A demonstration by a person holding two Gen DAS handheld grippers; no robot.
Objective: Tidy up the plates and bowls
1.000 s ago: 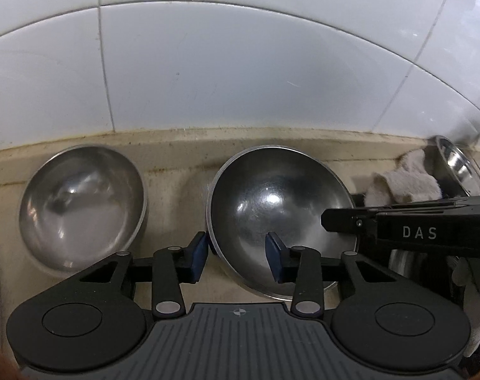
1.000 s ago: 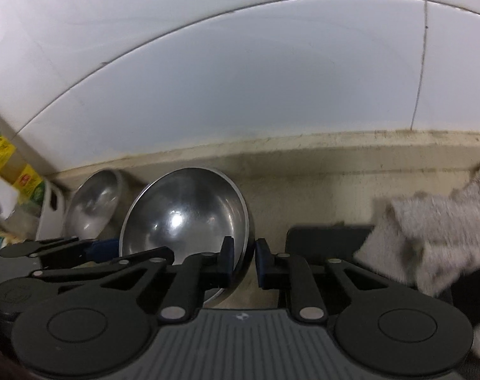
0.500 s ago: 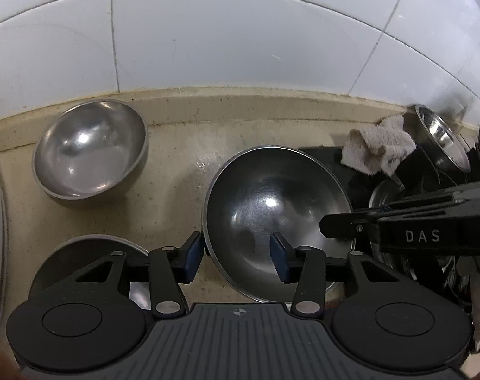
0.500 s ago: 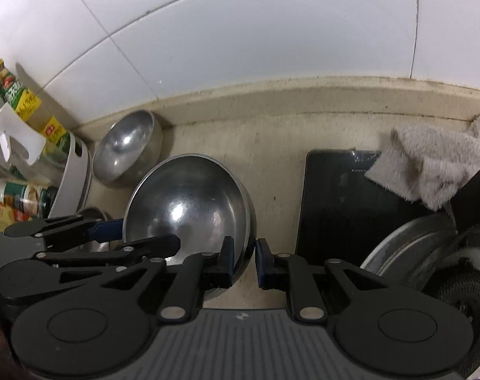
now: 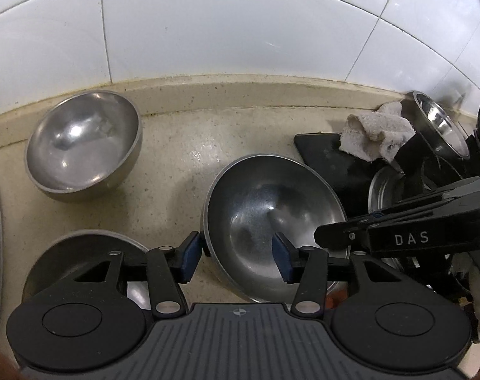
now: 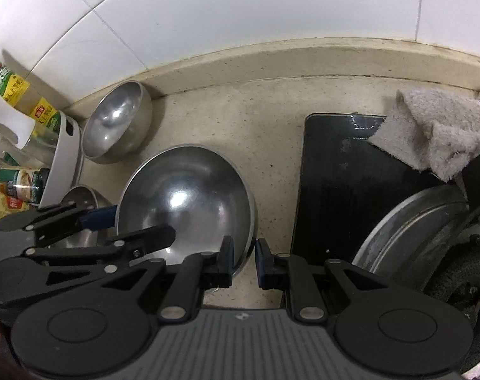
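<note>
A large steel bowl (image 5: 271, 218) (image 6: 186, 205) is held over the beige counter. My right gripper (image 6: 243, 261) is shut on its right rim, one pad inside and one outside. My left gripper (image 5: 236, 258) is open and straddles the bowl's left rim without closing on it. A second steel bowl (image 5: 81, 142) (image 6: 116, 123) sits on the counter by the wall at the left. A third steel bowl (image 5: 81, 253) (image 6: 81, 202) lies below my left gripper, partly hidden.
A black mat (image 6: 350, 183) with a grey cloth (image 6: 436, 126) lies to the right. A steel plate (image 6: 414, 231) and a cup (image 5: 436, 126) stand in a rack at the right. Bottles in a white holder (image 6: 62, 158) stand at the left. A tiled wall (image 5: 240, 25) is behind.
Both grippers have pulled back from the wall and risen with the large bowl. The third bowl and the rack have come into view.
</note>
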